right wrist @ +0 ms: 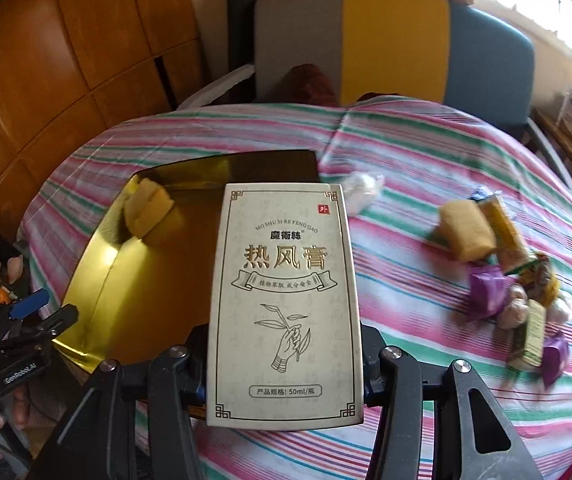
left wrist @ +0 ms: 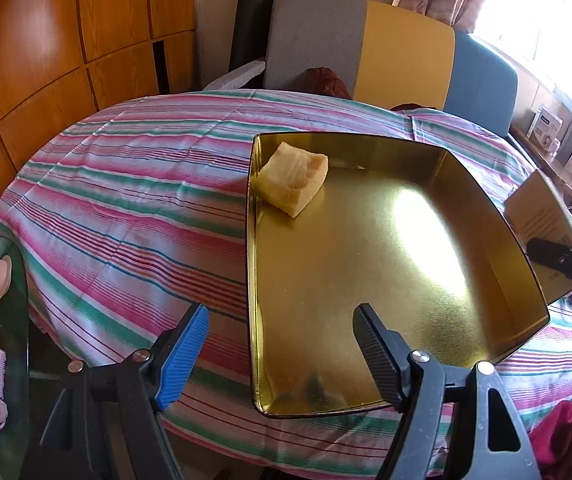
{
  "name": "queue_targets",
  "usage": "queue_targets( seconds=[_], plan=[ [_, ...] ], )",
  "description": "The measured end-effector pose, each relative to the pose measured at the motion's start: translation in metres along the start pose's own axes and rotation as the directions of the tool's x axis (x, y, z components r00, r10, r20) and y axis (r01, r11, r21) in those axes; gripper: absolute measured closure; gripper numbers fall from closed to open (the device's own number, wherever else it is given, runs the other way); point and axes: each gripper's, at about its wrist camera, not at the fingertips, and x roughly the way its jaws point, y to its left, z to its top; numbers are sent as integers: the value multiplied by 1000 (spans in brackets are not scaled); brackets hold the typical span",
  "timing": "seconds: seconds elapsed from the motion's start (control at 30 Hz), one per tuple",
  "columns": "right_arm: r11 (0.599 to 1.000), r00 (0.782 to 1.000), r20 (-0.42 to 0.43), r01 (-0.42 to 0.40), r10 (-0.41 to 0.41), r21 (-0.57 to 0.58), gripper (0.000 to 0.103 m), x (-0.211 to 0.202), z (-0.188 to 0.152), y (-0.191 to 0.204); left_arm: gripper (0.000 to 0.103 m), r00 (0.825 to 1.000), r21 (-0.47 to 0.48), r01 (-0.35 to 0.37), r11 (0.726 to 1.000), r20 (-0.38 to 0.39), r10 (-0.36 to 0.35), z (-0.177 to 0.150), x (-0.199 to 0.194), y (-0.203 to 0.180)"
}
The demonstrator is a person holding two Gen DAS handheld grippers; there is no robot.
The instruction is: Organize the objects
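Here the right gripper [right wrist: 286, 364] is clamped on a pale cardboard box [right wrist: 284, 304] printed with gold Chinese lettering and a drawing of a hand holding a sprig; its jaws press the box's two long sides near the bottom end, and the box stands upright over the near right part of a gold metal tray [right wrist: 141, 280]. The tray rests on a table covered by a pink, green and white striped cloth [right wrist: 426, 184]. Inside the tray, in its far left corner, lies a yellow sponge-like block [right wrist: 145, 208], close against the tray wall. In the left wrist view the left gripper [left wrist: 281, 344] hovers above the tray's [left wrist: 366, 240] near left corner with its jaws wide apart and nothing between them; the blue-padded finger is over the cloth [left wrist: 125, 200] and the black one over the tray floor. The same yellow block [left wrist: 294, 178] shows in the tray's far corner, and the box [left wrist: 542, 216] appears at the tray's right edge, held by the other gripper [left wrist: 566, 260]. To the right on the cloth, well apart from the tray, lies a loose cluster of wrapped sweets and small packets [right wrist: 518, 280], blurred, with another yellow block [right wrist: 466, 232] at its left side and a white crumpled wrapper [right wrist: 362, 192] near the tray's far right corner.
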Motion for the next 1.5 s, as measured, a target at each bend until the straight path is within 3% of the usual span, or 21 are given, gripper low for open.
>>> queue_targets(
  seconds=[0.3, 0.53, 0.7, 0.83, 0.87, 1.23, 1.33, 1.5],
  plan=[
    [992, 988, -99, -120, 116, -39, 51, 42, 8, 58, 28, 1000, 2, -15, 1000, -7, 15, 4, -9, 24],
    [979, 966, -184, -196, 183, -57, 51, 89, 25, 118, 28, 999, -114, -38, 993, -7, 38, 6, -10, 65],
    [982, 960, -219, -185, 173, -33, 51, 122, 41, 151, 28, 999, -149, -22, 989, -29, 17, 3, -1, 77],
    [974, 940, -253, -219, 228, 65, 49, 147, 50, 157, 28, 999, -165, -10, 986, -36, 4, 3, 2, 82],
    [968, 934, -253, -236, 251, 88, 45, 150, 51, 159, 28, 999, -169, -7, 986, -36, 1, 3, 3, 83],
    [906, 886, -215, -368, 410, 211, 33, 147, 42, 153, 28, 1000, -154, -15, 988, -28, 11, 2, -1, 79],
    [904, 891, -192, -373, 412, 211, 32, 138, 41, 146, 28, 1000, -141, -18, 990, -15, 16, 3, -5, 75],
    [930, 923, -146, -336, 357, 147, 27, 112, 38, 132, 28, 1000, -107, -17, 994, 18, 19, 5, -15, 66]
  ],
)
